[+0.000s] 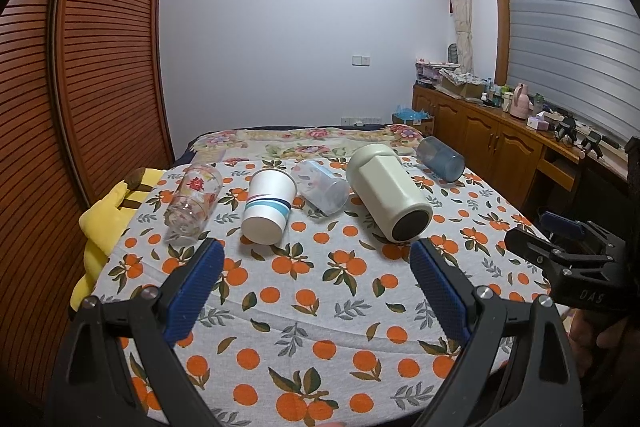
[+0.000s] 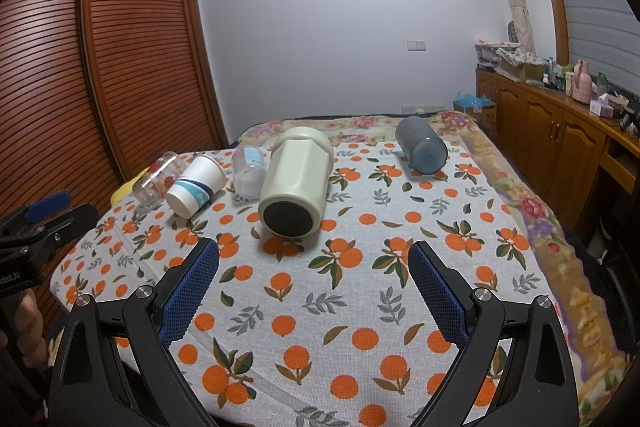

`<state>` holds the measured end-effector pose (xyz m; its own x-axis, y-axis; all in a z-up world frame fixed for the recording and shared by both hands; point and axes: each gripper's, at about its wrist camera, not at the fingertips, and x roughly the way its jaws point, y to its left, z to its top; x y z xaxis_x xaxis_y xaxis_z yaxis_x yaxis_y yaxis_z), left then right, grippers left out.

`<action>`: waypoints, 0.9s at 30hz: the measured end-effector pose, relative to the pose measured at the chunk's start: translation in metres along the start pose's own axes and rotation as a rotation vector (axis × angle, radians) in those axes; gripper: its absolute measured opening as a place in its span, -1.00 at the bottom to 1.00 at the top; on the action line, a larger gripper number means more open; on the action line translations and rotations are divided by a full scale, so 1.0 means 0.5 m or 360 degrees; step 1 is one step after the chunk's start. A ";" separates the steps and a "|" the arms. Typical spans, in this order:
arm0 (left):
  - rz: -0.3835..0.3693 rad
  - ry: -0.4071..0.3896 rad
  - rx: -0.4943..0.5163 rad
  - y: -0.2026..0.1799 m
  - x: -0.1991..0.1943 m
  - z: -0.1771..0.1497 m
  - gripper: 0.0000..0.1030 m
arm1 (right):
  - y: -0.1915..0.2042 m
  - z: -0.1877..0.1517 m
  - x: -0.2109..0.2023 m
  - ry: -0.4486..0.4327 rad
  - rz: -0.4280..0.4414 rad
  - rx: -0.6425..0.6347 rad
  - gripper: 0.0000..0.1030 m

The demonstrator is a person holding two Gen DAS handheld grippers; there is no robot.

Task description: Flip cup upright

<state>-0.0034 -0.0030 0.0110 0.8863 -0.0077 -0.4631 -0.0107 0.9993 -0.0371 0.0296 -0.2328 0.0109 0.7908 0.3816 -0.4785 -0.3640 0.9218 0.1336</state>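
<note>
Both our grippers, left gripper (image 1: 316, 259) and right gripper (image 2: 314, 261), hang spread wide, holding nothing. Ahead of them five cups lie on their sides on the cloth (image 2: 360, 307); cream cup (image 2: 294, 183) sits nearest. We judge nothing flipped yet.

The left claw (image 1: 316, 279) is built of matte black plastic arms with triangular cut-outs, each joint pinned by a round silver screw. Its two fingers carry royal-blue pads (image 1: 194, 291) with a fine ribbed, knurled texture and toothed inner edges. The right claw (image 2: 314, 281) has the same black frame, silver pivots and blue mesh-patterned pads (image 2: 438, 293). Seen from the side, each body shows small screws and pale lettering. Bare skin of the holding hand (image 2: 24, 323) shows at the frame edge.
</note>
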 end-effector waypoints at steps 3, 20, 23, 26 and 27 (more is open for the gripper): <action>0.0000 -0.0003 0.0001 0.000 0.000 0.000 0.84 | 0.000 0.000 0.000 0.0000 0.0000 -0.0001 0.89; -0.0002 -0.0011 0.0003 -0.002 -0.002 0.003 0.84 | 0.000 0.001 -0.001 -0.0001 -0.0001 -0.0003 0.89; -0.0004 -0.0010 0.0001 -0.001 -0.002 0.003 0.84 | 0.000 0.001 -0.002 -0.0001 0.0000 -0.0001 0.89; -0.0011 -0.0014 -0.0001 -0.004 -0.006 0.007 0.84 | 0.000 0.001 -0.002 -0.0001 -0.0001 -0.0003 0.89; -0.0009 -0.0018 0.0002 -0.005 -0.008 0.008 0.84 | 0.000 0.001 -0.002 -0.0001 0.0000 -0.0003 0.89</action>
<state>-0.0051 -0.0052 0.0165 0.8915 -0.0131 -0.4528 -0.0049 0.9992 -0.0387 0.0290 -0.2331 0.0120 0.7911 0.3815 -0.4781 -0.3647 0.9217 0.1321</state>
